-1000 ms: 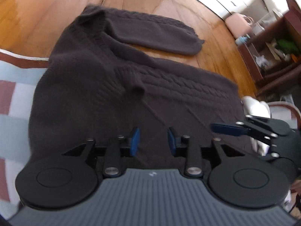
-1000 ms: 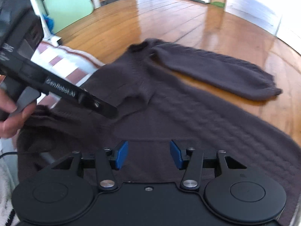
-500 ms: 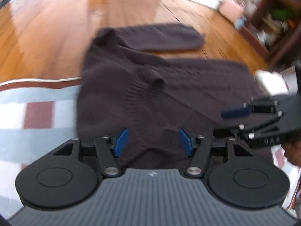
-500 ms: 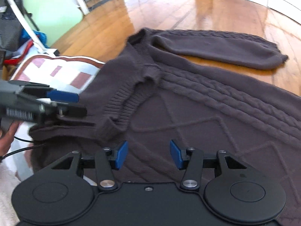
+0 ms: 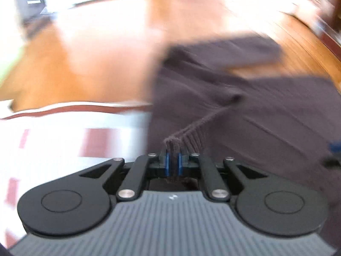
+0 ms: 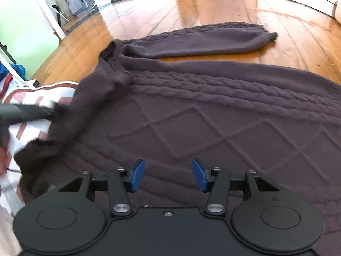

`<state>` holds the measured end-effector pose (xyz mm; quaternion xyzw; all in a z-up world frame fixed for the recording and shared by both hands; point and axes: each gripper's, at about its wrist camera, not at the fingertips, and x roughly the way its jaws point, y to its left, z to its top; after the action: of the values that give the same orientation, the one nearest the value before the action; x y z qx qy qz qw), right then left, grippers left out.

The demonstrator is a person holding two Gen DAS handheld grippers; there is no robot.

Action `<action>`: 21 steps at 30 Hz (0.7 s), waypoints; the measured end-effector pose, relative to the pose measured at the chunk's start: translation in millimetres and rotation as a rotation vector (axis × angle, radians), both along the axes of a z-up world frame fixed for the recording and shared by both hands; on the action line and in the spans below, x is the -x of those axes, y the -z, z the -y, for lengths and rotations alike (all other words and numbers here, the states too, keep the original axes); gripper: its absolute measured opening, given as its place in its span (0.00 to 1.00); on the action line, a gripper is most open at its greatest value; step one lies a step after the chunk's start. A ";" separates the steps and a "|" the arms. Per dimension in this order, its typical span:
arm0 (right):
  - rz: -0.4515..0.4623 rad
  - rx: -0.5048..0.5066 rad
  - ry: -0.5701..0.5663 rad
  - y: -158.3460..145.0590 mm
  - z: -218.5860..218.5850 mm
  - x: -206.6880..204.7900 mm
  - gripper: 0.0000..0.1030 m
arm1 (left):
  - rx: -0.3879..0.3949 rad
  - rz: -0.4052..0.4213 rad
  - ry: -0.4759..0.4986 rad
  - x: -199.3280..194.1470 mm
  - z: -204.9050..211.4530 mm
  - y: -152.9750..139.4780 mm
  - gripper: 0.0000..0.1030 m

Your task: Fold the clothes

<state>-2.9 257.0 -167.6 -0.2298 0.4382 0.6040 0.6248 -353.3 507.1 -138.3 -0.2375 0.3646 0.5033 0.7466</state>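
A dark brown cable-knit sweater [image 6: 213,115] lies spread flat on the wooden floor, partly over a striped mat. Its far sleeve [image 6: 202,40] stretches out to the right. My left gripper [image 5: 173,163] is shut on a ribbed edge of the sweater [image 5: 255,111] near the collar and lifts it a little; this view is blurred. The same gripper shows as a dark blurred bar at the left of the right wrist view [image 6: 27,112], pulling the fabric up. My right gripper [image 6: 168,175] is open and empty, low over the sweater's body.
A white and red striped mat [image 5: 64,132] lies under the sweater's left side and shows in the right wrist view [image 6: 40,98]. Wooden floor [image 6: 191,6] extends beyond. A white pole and coloured items [image 6: 12,72] stand at far left.
My left gripper has closed on the sweater's ribbed edge and swung left, lifting the fabric. My right gripper has stayed open and come lower over the sweater's body.
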 end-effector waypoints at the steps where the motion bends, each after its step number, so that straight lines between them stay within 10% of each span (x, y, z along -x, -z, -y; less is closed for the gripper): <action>1: -0.002 0.002 0.012 -1.4 7.2 -4.9 0.53 | 0.005 -0.012 -0.100 21.9 -7.8 1.0 0.07; 4: -0.053 0.009 0.075 -2.3 30.8 -23.6 0.53 | 0.072 -0.065 -0.393 80.9 -30.6 14.5 0.11; 7: -0.068 0.013 0.116 -3.2 55.9 -35.7 0.53 | 0.152 0.039 -0.456 109.7 -27.4 13.9 0.23; 10: -0.070 0.021 0.143 -4.0 81.8 -45.5 0.53 | 0.196 0.154 -0.385 108.8 -12.1 7.1 0.56; 14: -0.067 0.076 0.113 -2.3 119.9 -53.1 0.54 | 0.307 0.257 -0.245 87.6 8.6 11.6 0.56; 21: -0.228 0.122 0.090 16.4 158.5 -57.0 0.54 | 0.318 0.123 -0.073 52.1 24.5 12.8 0.61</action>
<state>54.1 98.4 -184.0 -0.1773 0.5519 0.5699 0.5824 -405.4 482.5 -151.1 -0.3962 0.3843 0.4506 0.7017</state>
